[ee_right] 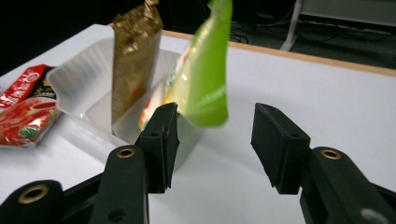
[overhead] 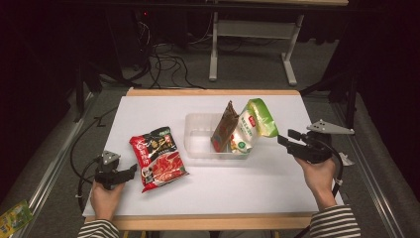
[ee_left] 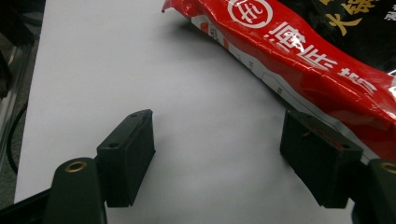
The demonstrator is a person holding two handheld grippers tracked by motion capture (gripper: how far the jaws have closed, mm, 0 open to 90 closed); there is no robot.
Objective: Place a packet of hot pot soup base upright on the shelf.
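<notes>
White desk (overhead: 223,191), wood-edged, seen from above. Near its middle, a clear plastic tub (overhead: 197,133) with two packets standing inside: a brown-gold pouch (overhead: 224,128) upright, and just beside it a green-and-white pouch (overhead: 252,126) leaning out over the tub's right rim. Left of the tub and apart from it, a red-and-black noodle packet (overhead: 156,157) lying flat. Left tongs (overhead: 130,171) held low at the desk's near left edge, wide apart, nothing between them, right jaw just beside the noodle packet's red edge. Right tongs (overhead: 287,137) held above the desk right of the tub, also wide apart and empty, pointing toward the green-and-white pouch, near it but not touching. Striped sleeves (overhead: 334,220) at the bottom edge.
</notes>
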